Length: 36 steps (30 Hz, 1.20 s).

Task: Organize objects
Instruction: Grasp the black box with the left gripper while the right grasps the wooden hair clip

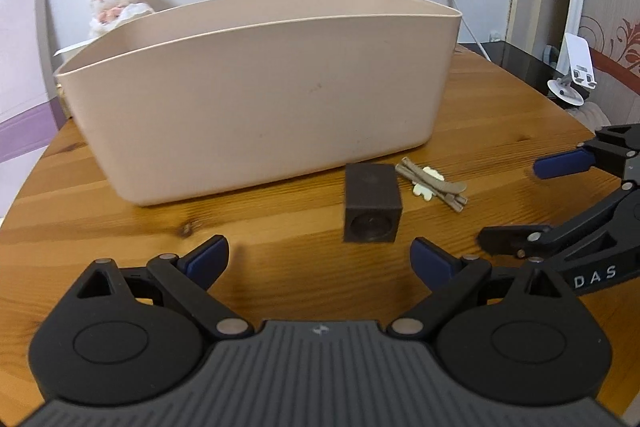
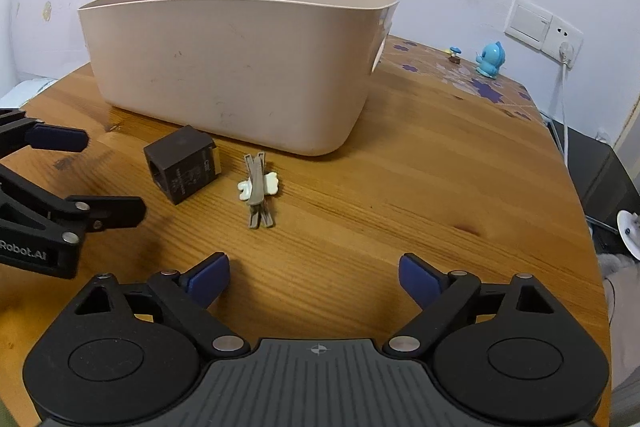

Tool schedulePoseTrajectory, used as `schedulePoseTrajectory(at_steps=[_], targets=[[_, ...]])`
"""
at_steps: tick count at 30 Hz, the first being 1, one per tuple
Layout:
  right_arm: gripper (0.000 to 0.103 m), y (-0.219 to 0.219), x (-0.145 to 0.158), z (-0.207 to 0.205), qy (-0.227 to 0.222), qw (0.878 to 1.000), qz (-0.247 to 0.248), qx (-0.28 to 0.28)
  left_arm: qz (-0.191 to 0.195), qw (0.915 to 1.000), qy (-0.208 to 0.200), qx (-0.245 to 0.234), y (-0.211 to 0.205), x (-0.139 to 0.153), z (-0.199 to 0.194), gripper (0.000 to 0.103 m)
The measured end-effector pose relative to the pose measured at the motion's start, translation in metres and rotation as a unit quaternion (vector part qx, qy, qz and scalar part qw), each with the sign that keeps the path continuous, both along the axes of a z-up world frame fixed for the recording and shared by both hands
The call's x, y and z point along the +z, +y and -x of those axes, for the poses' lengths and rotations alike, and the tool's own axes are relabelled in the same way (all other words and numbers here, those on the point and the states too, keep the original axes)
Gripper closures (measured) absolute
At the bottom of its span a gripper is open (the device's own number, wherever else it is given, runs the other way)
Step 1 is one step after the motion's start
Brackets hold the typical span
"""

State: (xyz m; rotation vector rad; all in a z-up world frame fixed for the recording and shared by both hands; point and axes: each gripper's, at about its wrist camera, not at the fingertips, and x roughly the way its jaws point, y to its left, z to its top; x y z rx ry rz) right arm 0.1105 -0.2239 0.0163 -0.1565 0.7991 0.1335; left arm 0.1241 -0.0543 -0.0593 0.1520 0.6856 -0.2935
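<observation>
Fingers (image 1: 208, 259) (image 2: 420, 279) of both grippers wide apart, empty.

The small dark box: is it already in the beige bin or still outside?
Outside. The small dark box lies on the wooden table before the beige bin, beside the hair clip.

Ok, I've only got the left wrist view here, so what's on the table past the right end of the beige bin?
Observer: A small blue figurine stands there, near the wall outlet.
Operator: Anything beside it?
Observer: A tiny blue-capped mushroom toy, just to its left.
Operator: And the dark box, any markings?
Observer: There is pale print on one side of the dark box, and it has a cream face turned toward the beige bin.
</observation>
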Motion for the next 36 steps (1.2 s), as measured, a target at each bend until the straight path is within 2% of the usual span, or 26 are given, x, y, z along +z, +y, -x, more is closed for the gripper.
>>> schedulePoseTrajectory(at_steps=[11, 14, 16, 20, 23, 25, 26, 29, 30, 32, 36], targets=[[0.013, 0.000, -0.003, -0.020, -0.008, 1.000, -0.006, 0.022, 0.005, 1.0000, 0.007, 0.005, -0.002, -0.008, -0.027, 0.008], [0.014, 0.004, -0.005, -0.026, -0.010, 1.000, -0.008, 0.027, 0.009, 0.9999, 0.006, -0.001, -0.001, -0.009, -0.031, 0.016], [0.018, 0.006, -0.005, -0.029, -0.011, 0.999, -0.013, 0.029, 0.011, 0.9999, 0.000, -0.011, -0.001, -0.009, -0.033, 0.024], [0.024, 0.009, -0.006, -0.032, -0.014, 0.999, -0.021, 0.031, 0.001, 0.9991, -0.011, -0.040, -0.004, -0.008, -0.038, 0.030], [0.036, 0.011, -0.006, -0.032, -0.013, 0.999, -0.031, 0.039, 0.003, 0.9985, -0.009, -0.054, -0.006, -0.008, -0.043, 0.036], [0.050, 0.014, -0.005, -0.031, -0.012, 0.998, -0.037, 0.045, 0.008, 0.9980, -0.006, -0.063, -0.008, -0.007, -0.043, 0.047], [0.053, 0.015, -0.005, -0.031, -0.012, 0.998, -0.039, 0.048, 0.007, 0.9977, -0.006, -0.068, -0.009, -0.007, -0.043, 0.049], [0.073, 0.018, -0.005, -0.031, -0.012, 0.998, -0.039, 0.055, 0.010, 0.9969, -0.004, -0.077, -0.010, -0.006, -0.041, 0.067], [0.088, 0.020, -0.005, -0.031, -0.011, 0.998, -0.038, 0.057, 0.009, 0.9968, -0.002, -0.080, -0.010, -0.005, -0.040, 0.069], [0.093, 0.023, -0.004, -0.031, -0.010, 0.997, -0.037, 0.059, 0.006, 0.9968, 0.001, -0.080, -0.010, -0.005, -0.039, 0.069], [0.093, 0.024, -0.003, -0.028, -0.008, 0.997, -0.035, 0.061, 0.010, 0.9966, 0.009, -0.081, -0.007, -0.003, -0.036, 0.069]])
